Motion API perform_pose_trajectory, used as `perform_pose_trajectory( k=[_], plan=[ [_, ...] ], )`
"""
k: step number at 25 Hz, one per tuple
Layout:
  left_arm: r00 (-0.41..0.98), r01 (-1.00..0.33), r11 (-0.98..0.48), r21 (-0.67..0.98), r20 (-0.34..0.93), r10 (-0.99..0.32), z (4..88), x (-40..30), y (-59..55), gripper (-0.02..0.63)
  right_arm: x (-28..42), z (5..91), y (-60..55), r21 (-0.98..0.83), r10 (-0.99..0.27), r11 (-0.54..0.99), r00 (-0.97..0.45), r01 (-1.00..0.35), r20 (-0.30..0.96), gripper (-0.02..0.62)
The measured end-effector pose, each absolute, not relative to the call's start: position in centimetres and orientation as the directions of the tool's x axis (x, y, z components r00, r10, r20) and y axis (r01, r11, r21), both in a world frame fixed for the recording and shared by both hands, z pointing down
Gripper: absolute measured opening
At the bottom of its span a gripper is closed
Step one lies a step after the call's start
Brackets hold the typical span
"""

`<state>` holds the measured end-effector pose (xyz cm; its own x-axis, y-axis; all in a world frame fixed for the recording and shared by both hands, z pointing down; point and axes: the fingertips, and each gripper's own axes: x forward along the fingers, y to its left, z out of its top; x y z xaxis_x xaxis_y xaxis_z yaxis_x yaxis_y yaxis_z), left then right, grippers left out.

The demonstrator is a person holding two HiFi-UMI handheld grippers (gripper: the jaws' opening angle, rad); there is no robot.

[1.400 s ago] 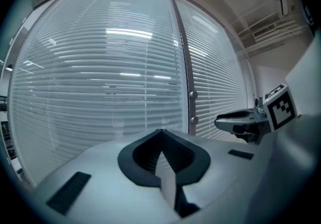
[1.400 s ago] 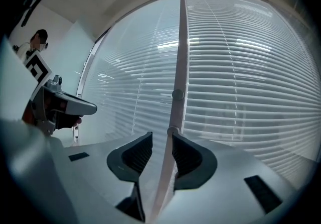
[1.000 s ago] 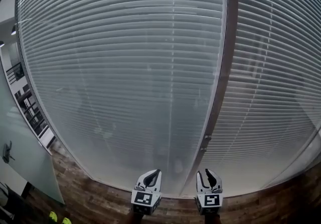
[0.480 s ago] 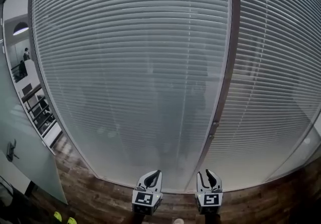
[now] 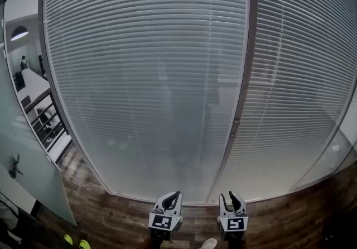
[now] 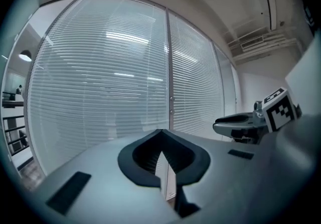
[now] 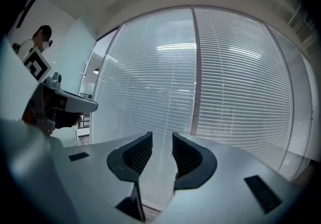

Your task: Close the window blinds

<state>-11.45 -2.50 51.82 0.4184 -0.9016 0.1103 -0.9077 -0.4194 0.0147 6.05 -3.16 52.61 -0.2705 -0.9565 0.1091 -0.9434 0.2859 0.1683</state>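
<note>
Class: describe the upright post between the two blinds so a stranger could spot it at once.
Look at the wall of pale slatted blinds. Right of centre, the post runs from the top down toward the wooden floor. Unlike the horizontal slats on either side of it, it is one dark, plain vertical strip.

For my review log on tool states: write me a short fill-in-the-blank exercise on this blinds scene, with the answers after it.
1. The right tool has its jaws ___, with nothing between them.
2. The left tool has its jaws ___ at the tips.
3. The slats of the blinds run ___.
4. The floor under them is ___ planking.
Missing words: apart; together; horizontally; wooden.
</note>
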Motion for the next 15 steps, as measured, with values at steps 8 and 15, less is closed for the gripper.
perform_pose_trajectory(
  k=[8,15],
  plan=[
    [0.408,-0.912,-0.41,-0.005,0.093,-0.908,51.7,-10.1,1.1,0.0,6.6,52.4,0.7,0.171,-0.951,0.307,-0.295,-0.936,0.091,0.127],
    [0.37,-0.929,-0.37,0.016,0.075,-0.926,51.1,-7.1,3.9,0.0,9.4,51.8,3.6,0.182,-0.94,0.341,-0.331,-0.922,0.084,0.127]
  ],
)
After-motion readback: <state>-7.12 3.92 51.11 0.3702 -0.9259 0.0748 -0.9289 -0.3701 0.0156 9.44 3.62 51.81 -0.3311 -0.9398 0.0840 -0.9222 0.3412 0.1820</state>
